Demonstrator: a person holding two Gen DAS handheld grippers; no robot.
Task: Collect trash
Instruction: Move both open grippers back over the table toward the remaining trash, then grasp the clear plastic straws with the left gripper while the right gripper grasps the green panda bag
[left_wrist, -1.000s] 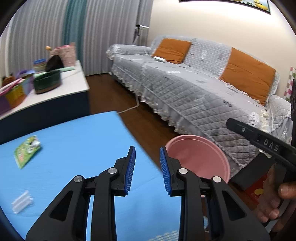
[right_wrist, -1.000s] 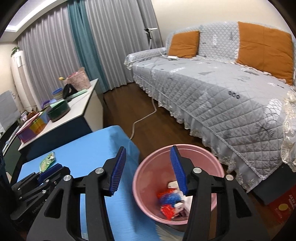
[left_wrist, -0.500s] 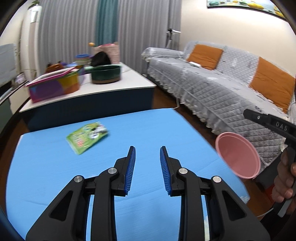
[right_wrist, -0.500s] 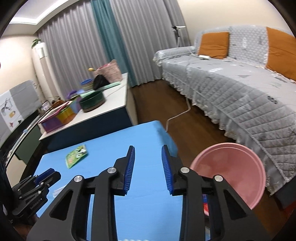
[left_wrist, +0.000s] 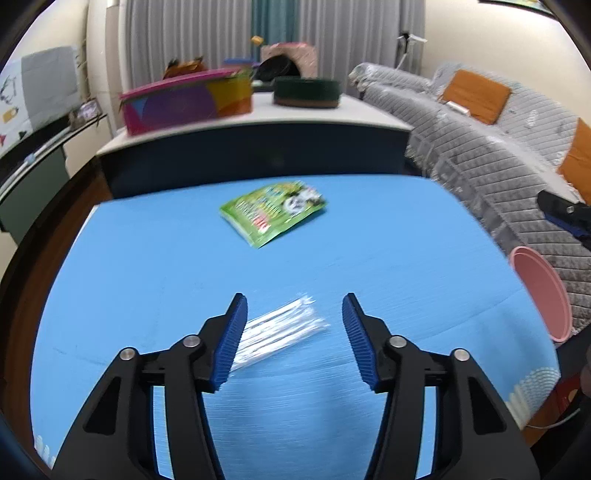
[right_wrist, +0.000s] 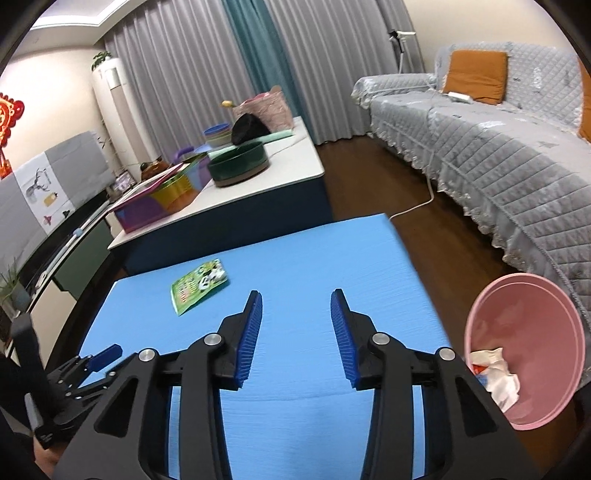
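A clear plastic wrapper lies flat on the blue table. My left gripper hovers just above it; its jaws are opening, with the wrapper between the fingers and the pads off it. A green snack packet lies farther back on the table, and the right wrist view shows this packet too. My right gripper hangs over the table, its jaws opening with nothing between them. The pink bin stands on the floor off the table's right edge, with crumpled trash inside.
Behind the table stands a white-topped cabinet with a colourful box and a dark green bowl. A grey covered sofa runs along the right. A white cable crosses the wooden floor.
Both views have swung left, from the bin to the table. The clear wrapper has come between the left fingers, which have spread wider. The right jaws narrowed, then widened again.
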